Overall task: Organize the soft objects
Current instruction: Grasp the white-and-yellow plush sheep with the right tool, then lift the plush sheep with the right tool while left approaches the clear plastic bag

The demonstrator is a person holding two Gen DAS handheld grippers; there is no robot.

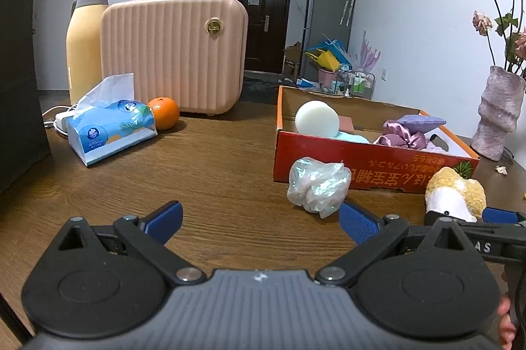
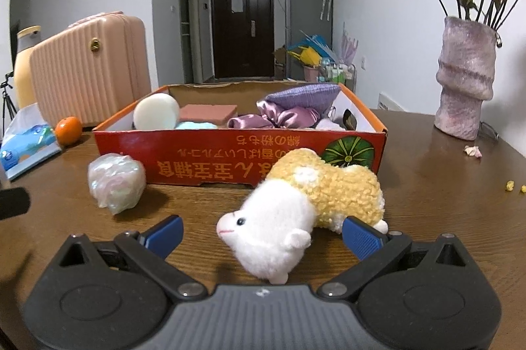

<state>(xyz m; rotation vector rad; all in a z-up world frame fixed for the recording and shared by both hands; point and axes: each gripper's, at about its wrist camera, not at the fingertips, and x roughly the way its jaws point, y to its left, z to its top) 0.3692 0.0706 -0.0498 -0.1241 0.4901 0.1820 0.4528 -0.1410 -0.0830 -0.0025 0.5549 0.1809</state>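
A red cardboard box (image 1: 361, 159) (image 2: 210, 152) stands on the wooden table and holds a white round sponge (image 1: 317, 119) (image 2: 156, 116), purple satin scrunchies (image 2: 282, 116) and a purple pouch (image 1: 420, 122). A crumpled iridescent plastic bundle (image 1: 317, 184) (image 2: 115, 182) lies in front of the box. A yellow and white plush sheep (image 2: 302, 205) (image 1: 455, 194) lies on the table. My right gripper (image 2: 263, 235) is open, its fingers on either side of the sheep's head. My left gripper (image 1: 259, 220) is open and empty, just short of the bundle.
A tissue pack (image 1: 110, 126), an orange (image 1: 163, 113), a pink case (image 1: 174, 54) and a yellow flask (image 1: 86, 41) stand at the left back. A purple vase (image 2: 465, 77) with dried roses stands to the right of the box. Petal bits (image 2: 473, 151) lie near it.
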